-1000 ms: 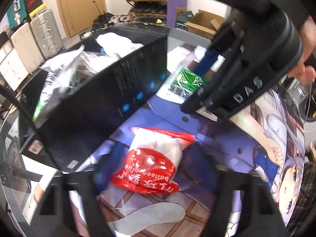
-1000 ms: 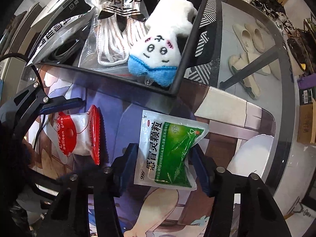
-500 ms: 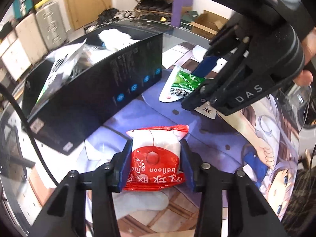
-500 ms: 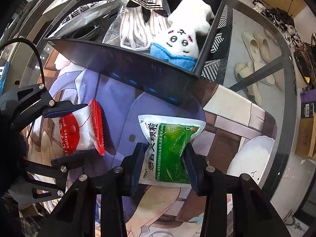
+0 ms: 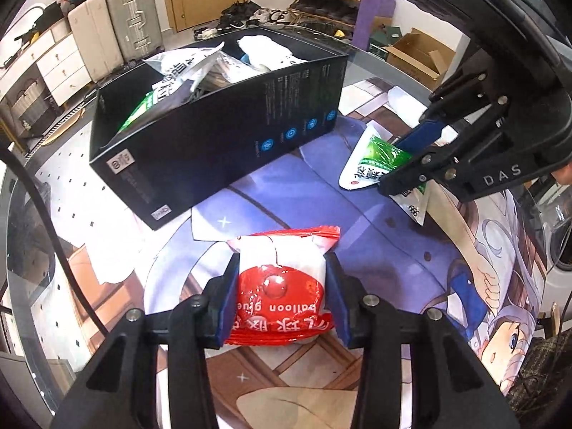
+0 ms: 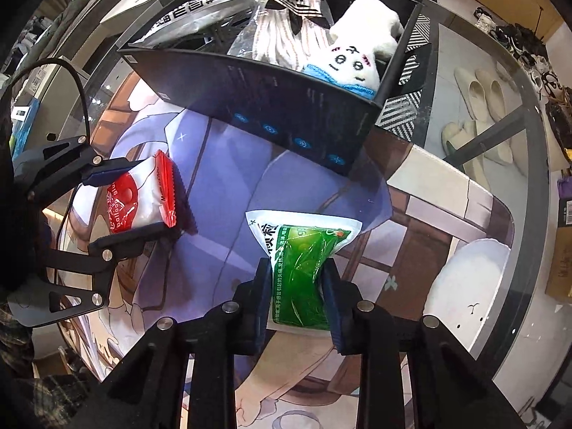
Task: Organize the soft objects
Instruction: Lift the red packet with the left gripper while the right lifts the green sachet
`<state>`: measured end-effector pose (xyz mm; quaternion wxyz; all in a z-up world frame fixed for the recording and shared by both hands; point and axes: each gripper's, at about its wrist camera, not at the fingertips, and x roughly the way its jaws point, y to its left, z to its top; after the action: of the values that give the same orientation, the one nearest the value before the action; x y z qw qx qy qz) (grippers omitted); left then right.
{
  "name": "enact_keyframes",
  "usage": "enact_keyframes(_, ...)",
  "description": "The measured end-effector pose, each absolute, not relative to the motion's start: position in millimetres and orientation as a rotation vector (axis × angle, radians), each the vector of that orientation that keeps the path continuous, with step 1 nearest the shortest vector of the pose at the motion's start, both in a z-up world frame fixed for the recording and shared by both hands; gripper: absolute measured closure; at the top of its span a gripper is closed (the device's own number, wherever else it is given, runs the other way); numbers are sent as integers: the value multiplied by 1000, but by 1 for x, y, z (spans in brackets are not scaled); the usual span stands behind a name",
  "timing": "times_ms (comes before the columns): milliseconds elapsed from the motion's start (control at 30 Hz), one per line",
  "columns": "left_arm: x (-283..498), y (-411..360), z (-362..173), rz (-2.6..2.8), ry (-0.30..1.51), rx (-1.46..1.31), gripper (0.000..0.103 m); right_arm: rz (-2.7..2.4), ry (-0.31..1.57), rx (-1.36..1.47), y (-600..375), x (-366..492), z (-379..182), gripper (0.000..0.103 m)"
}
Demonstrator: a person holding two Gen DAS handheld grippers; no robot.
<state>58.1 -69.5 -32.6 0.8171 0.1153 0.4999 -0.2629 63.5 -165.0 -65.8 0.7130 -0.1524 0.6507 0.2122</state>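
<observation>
Red-and-white, the balloon glue packet (image 5: 282,286) looks puffy and light, a crinkly film pouch that should give under pressure and could slide out; the left gripper (image 5: 280,293) is closed on its sides mid-body, clear of the sealed ends. Beside it the green sachet (image 6: 304,268), equally limp and slick, is pinched so hard at its waist by the right gripper (image 6: 296,296) that it buckles. Both hang just above the printed mat (image 5: 321,193) on the glass worktop (image 6: 475,164), near the black box (image 5: 221,132) holding a white plush (image 6: 357,53) and bagged laces (image 6: 286,32).
</observation>
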Motion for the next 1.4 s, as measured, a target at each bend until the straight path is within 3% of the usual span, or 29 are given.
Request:
enact_keyframes(400,59,-62,-23,-520,1059,251,61,516,1419,-294,-170,54,-60,76)
enact_keyframes(1400,76,-54,39,-422,986,205,61,617,1286,-197,-170,69,19,76)
